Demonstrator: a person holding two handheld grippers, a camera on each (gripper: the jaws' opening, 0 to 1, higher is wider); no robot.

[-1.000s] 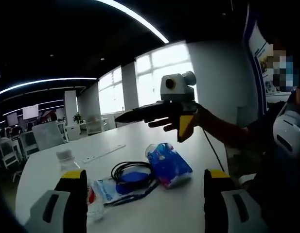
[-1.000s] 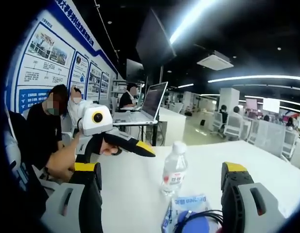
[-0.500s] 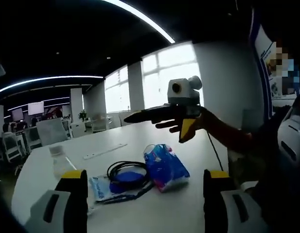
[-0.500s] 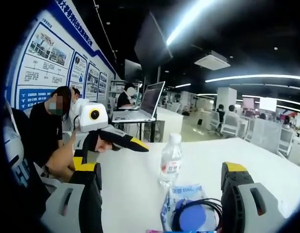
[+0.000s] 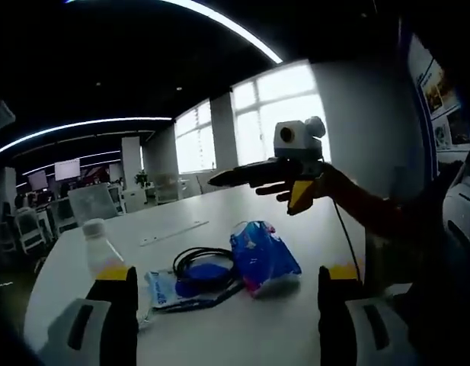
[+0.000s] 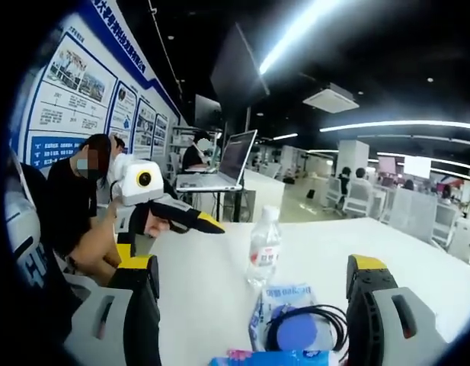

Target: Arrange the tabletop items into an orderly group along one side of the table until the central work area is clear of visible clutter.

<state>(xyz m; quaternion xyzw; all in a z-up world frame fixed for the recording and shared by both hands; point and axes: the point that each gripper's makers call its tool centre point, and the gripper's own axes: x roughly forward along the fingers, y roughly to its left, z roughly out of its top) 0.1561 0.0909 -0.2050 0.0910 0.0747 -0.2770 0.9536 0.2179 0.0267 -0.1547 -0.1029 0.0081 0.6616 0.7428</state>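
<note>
Open-plan office space stretches behind everything, with bright windows, ceiling light strips, desks and chairs far off, and a blue poster wall with seated people and an open laptop (image 6: 236, 162) on a farther desk. Nearer lies the white table (image 5: 219, 335), broad and mostly bare except for one loose cluster near its middle.

Largest in that cluster is a blue tissue pack (image 5: 263, 258), lying on its side just right of a black coiled cable (image 5: 204, 263). The cable rests on a flat blue-and-white packet (image 5: 164, 288), with a round blue thing showing through the coil (too blurred to name). A clear water bottle (image 6: 264, 248) stands upright beyond the packet in the right gripper view, slightly apart from the rest. A white ruler-like strip (image 5: 174, 232) lies farther back, well apart.

Both tools hover above the table, grasping nothing. The left gripper (image 5: 219, 320) has its jaws spread wide, framing the cluster; the right gripper (image 6: 254, 313) is likewise released, its jaws either side of the packet and cable. Each also appears in the other's view, held level in a hand and aimed across the table; from there I cannot tell how their jaws stand. Judging by this, sorting has not begun: the items still clutter the centre, and the grippers seem poised to choose a first pick.
</note>
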